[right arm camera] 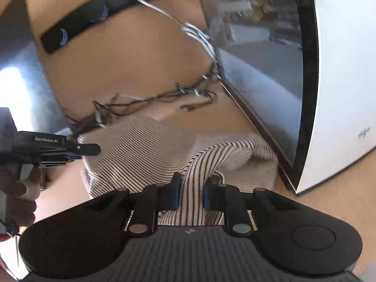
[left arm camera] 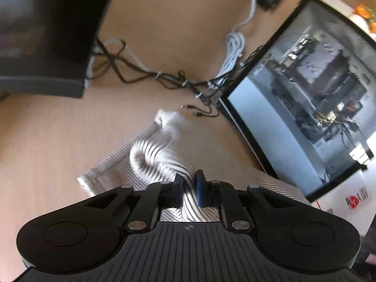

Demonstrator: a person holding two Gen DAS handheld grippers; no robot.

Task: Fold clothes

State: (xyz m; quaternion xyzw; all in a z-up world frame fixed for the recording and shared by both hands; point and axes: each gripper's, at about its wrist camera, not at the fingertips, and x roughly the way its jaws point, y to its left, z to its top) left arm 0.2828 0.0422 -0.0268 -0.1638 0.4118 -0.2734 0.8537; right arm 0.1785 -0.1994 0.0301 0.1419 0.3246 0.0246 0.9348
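Pale wooden worktop point(left arm camera: 47, 127) across both views, running far to a wall. On the right, a big computer case point(right arm camera: 340, 82) with white shell and a glass side panel point(left arm camera: 305, 98) showing the parts inside. At far left, a dark box-like device point(left arm camera: 42, 35), blurred. Along the far wall, a black power strip point(right arm camera: 77, 21) with a white plug and cord.

In the middle of the worktop, near the glass panel, a black-and-white striped garment point(right arm camera: 141, 150), rumpled, partly lifted into ridges, its near right edge just beside the case. Beyond it, a tangle of thin black cables point(left arm camera: 164, 77) and a white bundled cord point(left arm camera: 231, 51) leading toward the case.

Left gripper point(left arm camera: 189, 181) pinched narrow on a raised fold of the striped garment, cloth bunched between the blue pads. Same gripper seen side-on at the left of the right wrist view point(right arm camera: 77, 152), at the garment's left edge, held by a hand point(right arm camera: 21, 192).

Right gripper point(right arm camera: 191, 188) clamped on a gathered strip of the garment near its near edge, the cloth filling the gap between the fingers.
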